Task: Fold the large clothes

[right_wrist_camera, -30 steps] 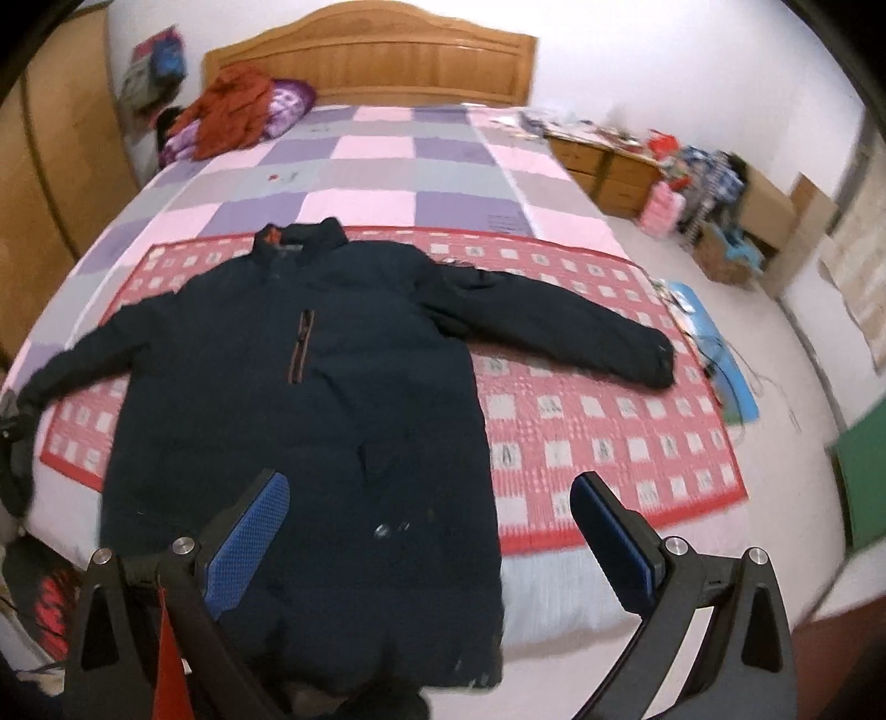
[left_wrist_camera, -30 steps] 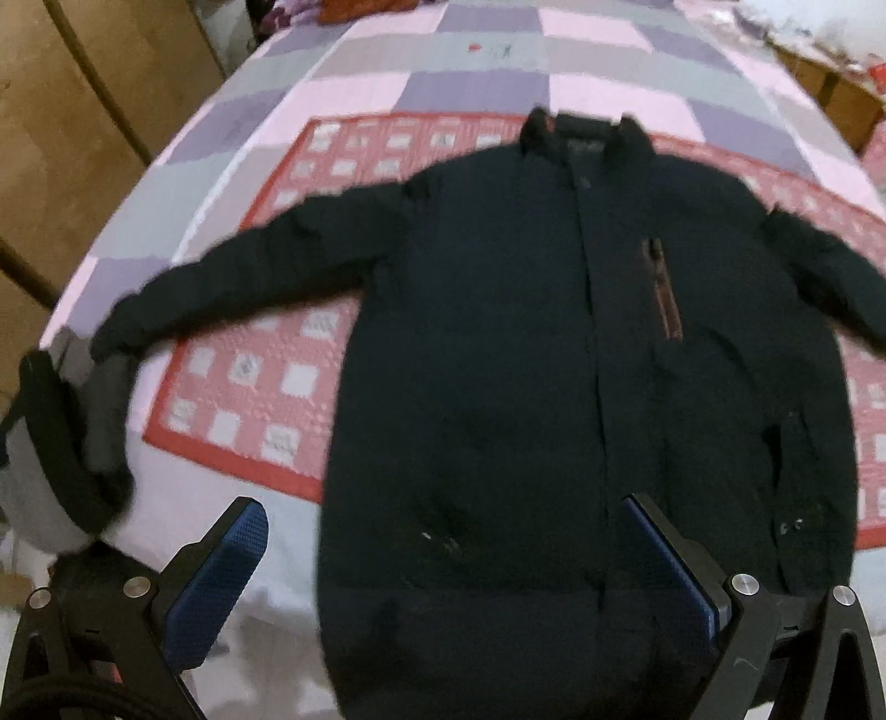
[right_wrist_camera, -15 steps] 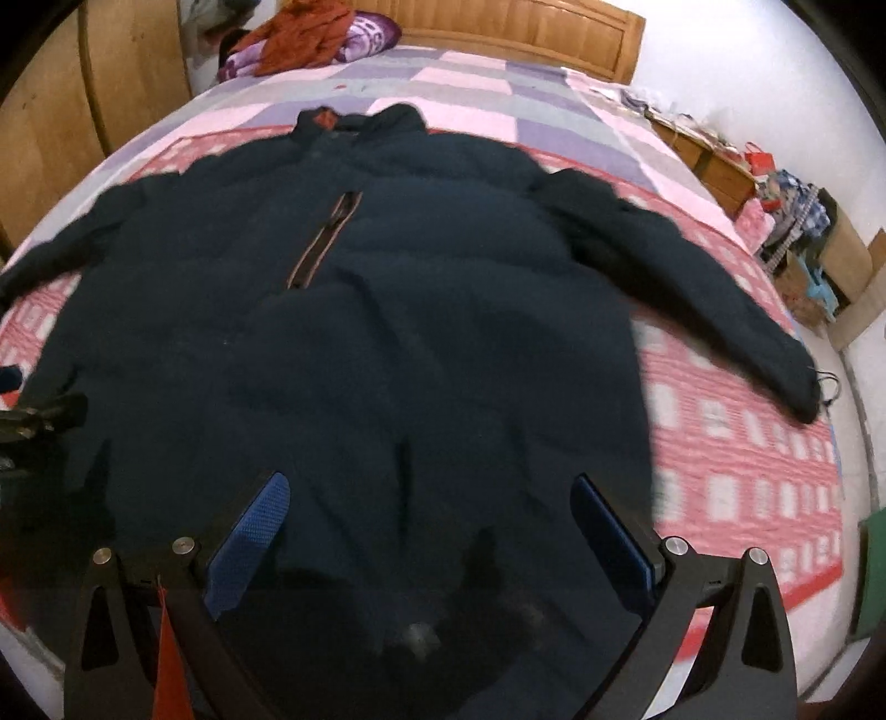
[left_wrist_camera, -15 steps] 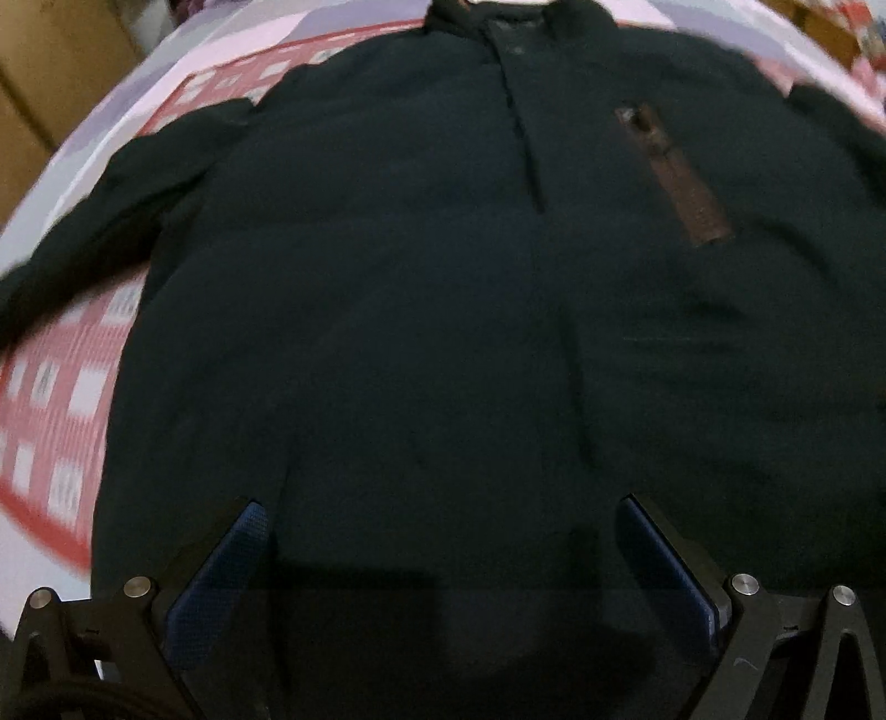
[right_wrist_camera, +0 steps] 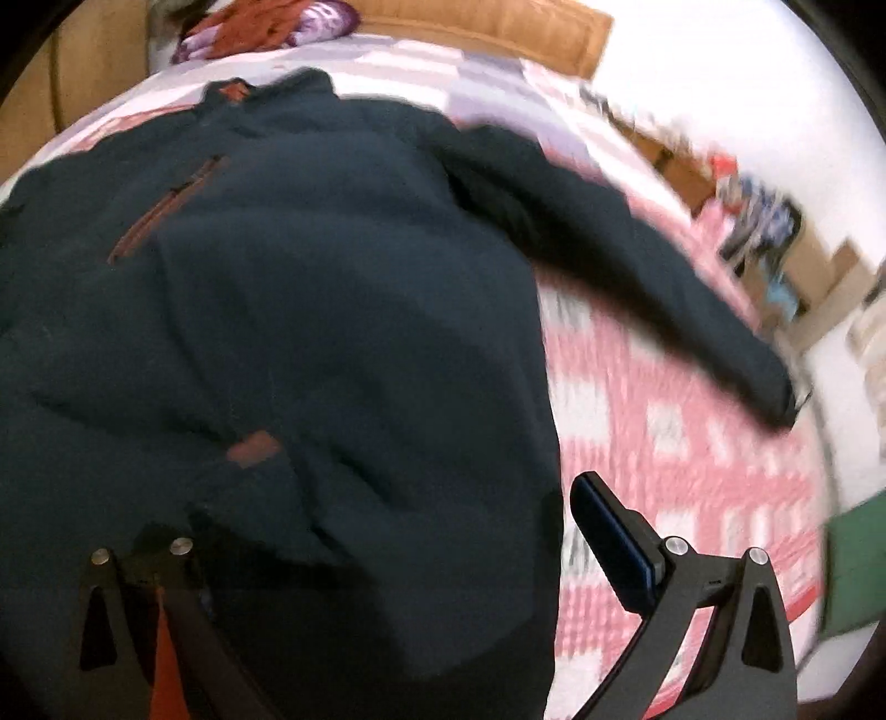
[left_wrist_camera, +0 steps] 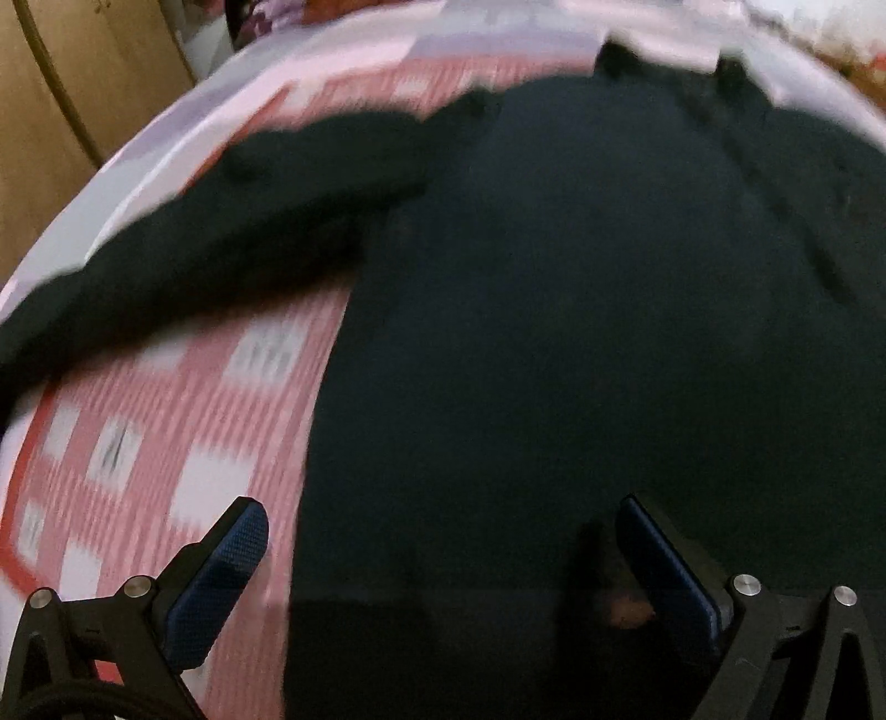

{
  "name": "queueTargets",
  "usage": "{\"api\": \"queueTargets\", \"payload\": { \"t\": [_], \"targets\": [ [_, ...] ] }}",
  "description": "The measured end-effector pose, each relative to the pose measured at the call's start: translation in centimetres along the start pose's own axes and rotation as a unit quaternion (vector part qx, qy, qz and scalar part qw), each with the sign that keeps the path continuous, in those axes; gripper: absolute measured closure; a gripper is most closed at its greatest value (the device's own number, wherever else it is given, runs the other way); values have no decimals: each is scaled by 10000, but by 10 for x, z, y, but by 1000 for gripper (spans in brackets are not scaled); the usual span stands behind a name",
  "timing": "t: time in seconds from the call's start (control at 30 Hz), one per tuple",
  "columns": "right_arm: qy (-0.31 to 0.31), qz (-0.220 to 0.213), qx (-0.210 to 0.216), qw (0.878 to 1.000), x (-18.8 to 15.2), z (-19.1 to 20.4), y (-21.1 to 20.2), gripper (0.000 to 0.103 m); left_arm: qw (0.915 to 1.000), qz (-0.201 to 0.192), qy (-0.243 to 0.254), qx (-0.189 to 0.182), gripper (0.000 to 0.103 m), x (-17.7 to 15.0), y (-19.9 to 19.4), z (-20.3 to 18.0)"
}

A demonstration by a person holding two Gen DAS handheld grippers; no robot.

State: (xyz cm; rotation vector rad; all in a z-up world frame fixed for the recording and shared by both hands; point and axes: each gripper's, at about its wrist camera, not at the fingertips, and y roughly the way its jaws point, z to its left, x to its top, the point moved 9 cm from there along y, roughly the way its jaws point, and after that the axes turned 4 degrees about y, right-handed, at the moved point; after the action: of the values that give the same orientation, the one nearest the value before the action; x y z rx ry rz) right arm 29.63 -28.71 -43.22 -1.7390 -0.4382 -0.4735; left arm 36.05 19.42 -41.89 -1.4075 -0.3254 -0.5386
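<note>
Jacket [left_wrist_camera: 581, 332] hem between spread left gripper [left_wrist_camera: 443, 531] fingers

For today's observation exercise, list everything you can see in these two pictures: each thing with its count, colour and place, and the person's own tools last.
jacket: one, dark navy, spread front-up on the bed, sleeves out to both sides.
chest zip: one, reddish-brown, upper front of the jacket.
patch: one, reddish-brown, lower front of the jacket.
red checked cover: one, red and white, under the jacket.
bedspread: one, pink, purple and grey squares, under the cover.
headboard: one, wooden, far end of the bed.
heaped clothes: one pile, rust and purple, by the headboard.
left tool: one, black with blue pads, open over the jacket's left edge.
right tool: one, black; right pad blue, left pad hidden by the jacket.
</note>
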Motion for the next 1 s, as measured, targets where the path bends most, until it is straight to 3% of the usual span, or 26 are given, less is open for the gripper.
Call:
{"api": "queueTargets", "payload": {
  "t": [0.07,0.13,0.2,0.27,0.33,0.43,0.5,0.57,0.63,0.7,0.8,0.9,1.0],
  "targets": [
    [-103,-535,267,9982,36,28,-12,0,9996,-208,159,-119,0,33,9,-20],
    [-259,-729,404,9962,66,55,-4,0,9992,-186,324,-157,0,59,33,-38],
    [-275,-638,685,9952,90,77,20,0,9990,-104,441,-7,0,70,59,-41],
    [-510,-406,682,9955,103,85,57,0,9990,54,418,143,0,78,86,-32],
    [-671,-371,653,9949,108,67,78,0,9997,55,229,-17,0,82,94,-18],
    [99,-291,-1,9995,116,-13,84,0,9988,-64,484,93,0,76,87,-7],
    [734,-45,-750,9945,100,-86,81,0,9982,-57,527,295,0,65,80,-1],
    [1276,230,-1184,9845,73,-143,70,1,9990,-4,290,352,0,54,71,7],
    [1515,276,-1308,9794,54,-168,50,2,9994,-19,162,314,0,40,53,2],
    [1363,64,-1156,9839,43,-159,25,2,9998,-14,171,122,0,22,34,-15],
    [669,-98,-498,9965,18,-85,-10,2,9985,125,513,-122,0,-19,4,-52],
    [135,215,131,9996,-51,-15,-40,2,9968,377,700,-67,0,-74,-24,-64],
    [82,563,71,9984,-127,-6,-64,2,9958,697,566,199,0,-126,-51,-41]
  ]
}}
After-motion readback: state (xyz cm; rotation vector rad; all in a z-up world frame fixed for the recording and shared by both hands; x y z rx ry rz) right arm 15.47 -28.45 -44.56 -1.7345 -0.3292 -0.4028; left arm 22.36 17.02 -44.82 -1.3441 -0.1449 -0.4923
